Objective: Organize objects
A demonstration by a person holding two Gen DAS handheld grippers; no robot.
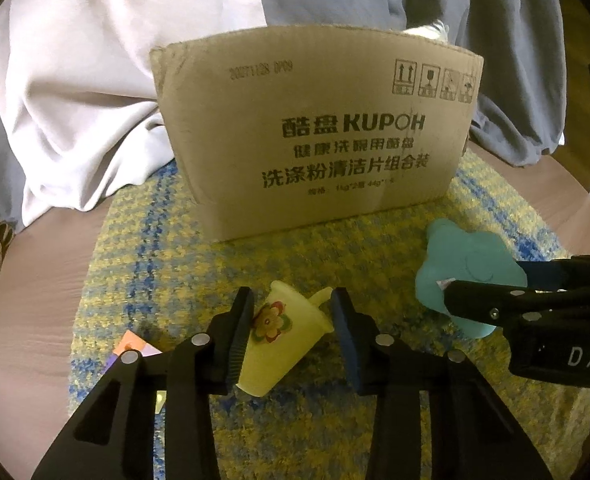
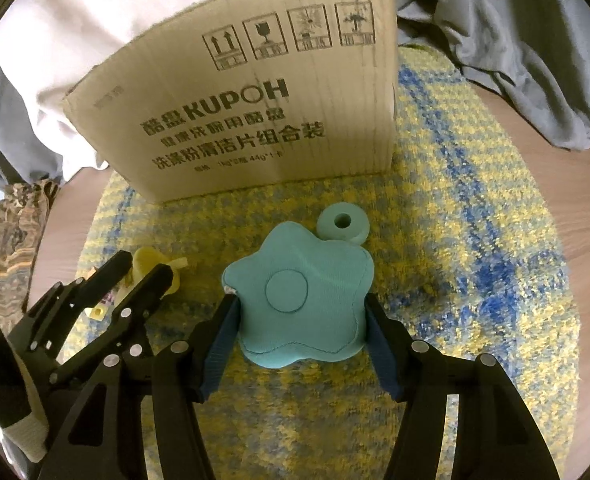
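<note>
Tongs (image 1: 291,320) grip cup (image 1: 279,344) near box (image 1: 319,136).

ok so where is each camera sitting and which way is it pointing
Left wrist: on the left claw, angled down at the cardboard box; its fingers grip a yellow cup; the right claw enters at the right.
Right wrist: on the right claw, angled down; its fingers grip a teal star cushion.
Shared: box, cup, cushion, yellow-blue rug.

Home bedroom (rumpled bedding (image 1: 95,92), rug (image 2: 475,220))
</note>
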